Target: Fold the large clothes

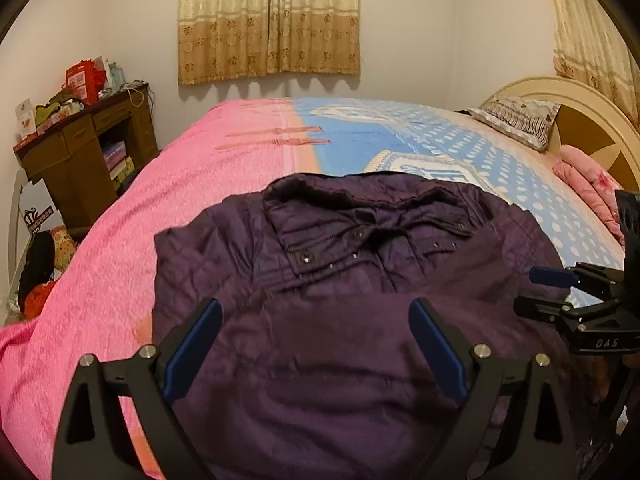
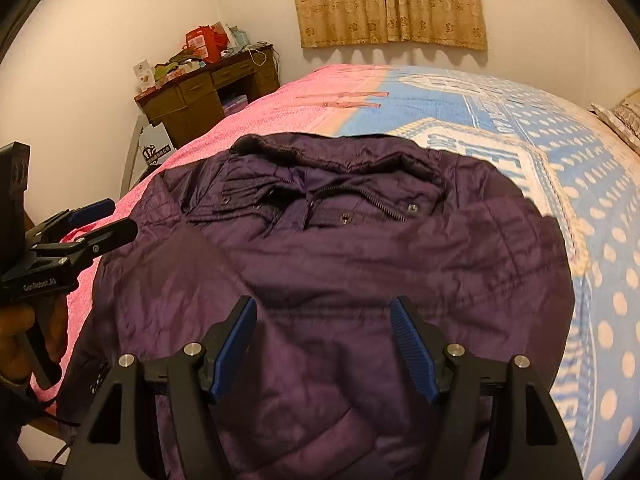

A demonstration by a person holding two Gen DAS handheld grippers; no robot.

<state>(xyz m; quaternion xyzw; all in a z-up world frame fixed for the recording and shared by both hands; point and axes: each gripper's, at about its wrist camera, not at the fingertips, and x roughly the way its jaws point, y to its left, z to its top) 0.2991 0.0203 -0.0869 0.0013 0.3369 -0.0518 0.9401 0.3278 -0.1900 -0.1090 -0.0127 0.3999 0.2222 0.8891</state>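
A dark purple quilted jacket [image 1: 360, 280] [image 2: 340, 248] lies front-up on the bed, its collar at the far end and its zipper and snaps showing. In the left wrist view my left gripper [image 1: 316, 308] hovers over the jacket's near part, jaws wide apart, with nothing between the blue pads [image 1: 192, 344]. My right gripper [image 2: 324, 306] hovers the same way beside it, jaws apart and empty. Each gripper also shows in the other's view: the right gripper [image 1: 528, 290] over the jacket's right edge, the left gripper [image 2: 120, 216] over its left edge.
The bed has a pink blanket [image 1: 140, 220] on the left and a blue dotted cover [image 1: 460, 152] on the right. Pillows [image 1: 516, 120] lean on the headboard [image 1: 592, 120] at far right. A cluttered brown desk [image 1: 84, 152] stands at the left wall. A hand [image 2: 16, 344] holds the left gripper's grip.
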